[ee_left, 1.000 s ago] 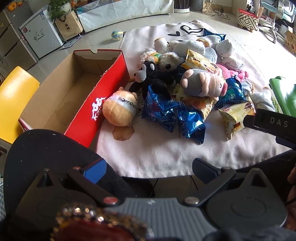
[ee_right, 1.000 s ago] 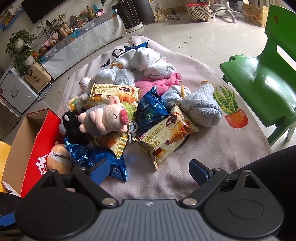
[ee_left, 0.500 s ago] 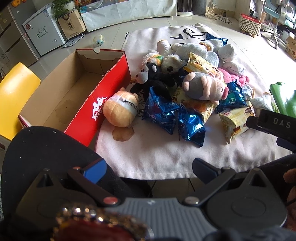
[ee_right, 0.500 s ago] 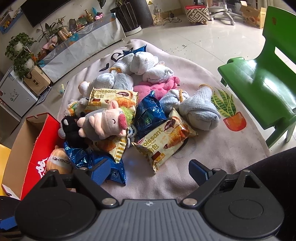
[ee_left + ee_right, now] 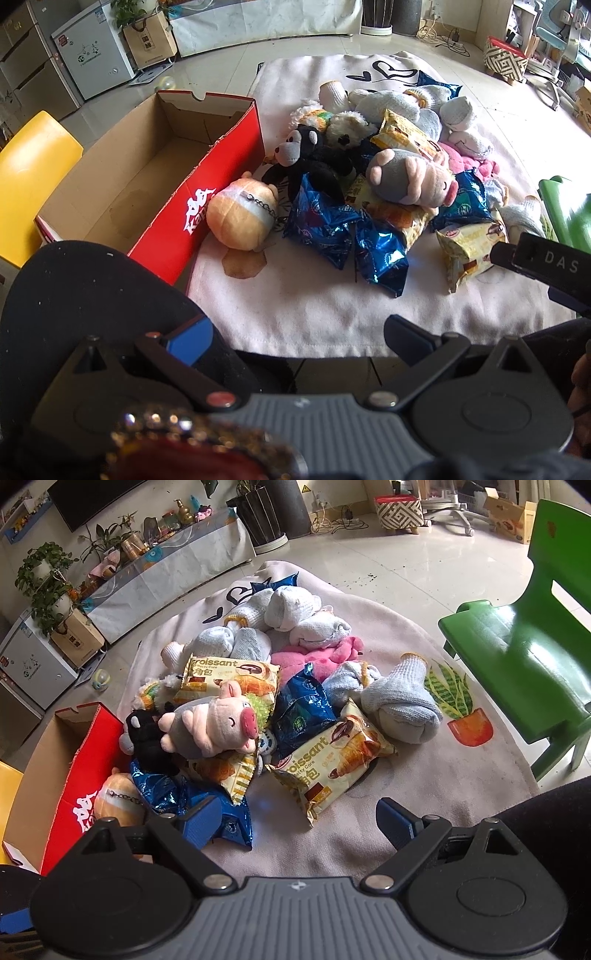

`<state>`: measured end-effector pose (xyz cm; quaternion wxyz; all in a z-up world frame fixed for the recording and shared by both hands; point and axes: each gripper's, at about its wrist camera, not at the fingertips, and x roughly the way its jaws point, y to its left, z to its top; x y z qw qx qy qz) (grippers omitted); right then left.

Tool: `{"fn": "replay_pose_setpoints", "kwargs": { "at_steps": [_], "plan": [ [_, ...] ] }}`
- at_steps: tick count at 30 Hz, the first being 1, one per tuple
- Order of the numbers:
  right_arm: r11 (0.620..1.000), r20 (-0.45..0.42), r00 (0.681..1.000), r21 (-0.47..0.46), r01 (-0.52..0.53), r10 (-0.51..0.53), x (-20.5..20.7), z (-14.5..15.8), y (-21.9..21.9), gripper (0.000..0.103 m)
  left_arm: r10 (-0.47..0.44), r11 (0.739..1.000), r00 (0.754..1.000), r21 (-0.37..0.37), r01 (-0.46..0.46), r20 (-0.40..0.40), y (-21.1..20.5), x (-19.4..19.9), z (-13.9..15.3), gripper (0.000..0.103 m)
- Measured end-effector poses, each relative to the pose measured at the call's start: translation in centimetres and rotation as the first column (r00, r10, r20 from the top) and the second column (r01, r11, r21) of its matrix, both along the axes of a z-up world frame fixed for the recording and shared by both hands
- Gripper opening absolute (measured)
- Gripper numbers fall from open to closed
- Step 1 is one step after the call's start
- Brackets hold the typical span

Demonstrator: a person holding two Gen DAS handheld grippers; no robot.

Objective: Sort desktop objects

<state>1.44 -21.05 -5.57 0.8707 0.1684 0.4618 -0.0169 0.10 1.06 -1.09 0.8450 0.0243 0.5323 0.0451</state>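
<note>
A heap of soft toys, snack bags and rolled socks lies on a pale rug (image 5: 295, 306). In it are a grey-pink pig toy (image 5: 410, 177) (image 5: 218, 725), a black monkey toy (image 5: 310, 155), an orange round plush (image 5: 238, 216), blue foil bags (image 5: 325, 225) and croissant packs (image 5: 328, 764). An open, empty red cardboard box (image 5: 147, 177) (image 5: 85, 771) stands left of the heap. My left gripper (image 5: 295, 338) is open and held back from the rug's near edge. My right gripper (image 5: 299, 821) is open, near the front of the heap, holding nothing.
A green plastic chair (image 5: 524, 661) stands right of the rug and a yellow chair (image 5: 29, 166) left of the box. White-grey sock bundles (image 5: 400, 705) lie at the heap's far and right sides. A person's dark-clothed knee (image 5: 92, 295) fills the lower left.
Both views have shifted slightly, so the heap sits a little farther off. A small ball on the floor beyond the box has rolled left. Both grippers stay open.
</note>
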Motion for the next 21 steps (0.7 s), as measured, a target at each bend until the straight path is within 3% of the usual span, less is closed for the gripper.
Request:
{"fn": "replay_pose_setpoints", "kwargs": {
  "at_steps": [6, 8, 11, 12, 14, 16, 21],
  "plan": [
    [1.0, 0.045, 0.999, -0.01, 0.028, -0.028, -0.35, 0.29, -0.24, 0.089, -0.017, 1.0, 1.0, 0.025, 0.017, 0.008, -0.29, 0.06, 0.18, 0.103],
    [0.999, 0.027, 0.999, 0.03, 0.022, -0.023, -0.17, 0.18, -0.49, 0.083, -0.02, 0.999, 1.0, 0.026, 0.02, 0.01, -0.33, 0.09, 0.26, 0.103],
    [0.999, -0.009, 1.0, 0.032, 0.025, -0.025, 0.11, -0.09, -0.6, 0.06, -0.02, 0.999, 1.0, 0.026, 0.02, 0.011, -0.35, 0.13, 0.31, 0.103],
    [0.999, -0.017, 1.0, 0.038, 0.023, -0.022, 0.14, -0.17, -0.63, 0.048, -0.022, 0.999, 1.0, 0.024, 0.021, 0.012, -0.36, 0.11, 0.34, 0.103],
    [0.999, -0.035, 0.999, 0.052, 0.007, -0.005, 0.19, -0.43, -0.53, 0.036, -0.021, 1.0, 1.0, 0.022, 0.021, 0.016, -0.36, 0.11, 0.4, 0.103],
    [0.999, -0.052, 0.999, 0.051, -0.009, 0.011, 0.27, -0.64, -0.34, 0.01, -0.023, 1.0, 1.0, 0.014, 0.023, 0.02, -0.32, 0.07, 0.47, 0.102],
    [0.998, -0.025, 0.999, 0.055, -0.024, 0.025, -0.01, -0.37, -0.27, 0.005, -0.035, 0.999, 0.999, 0.022, 0.034, 0.04, -0.5, -0.13, 0.62, 0.102]
  ]
}}
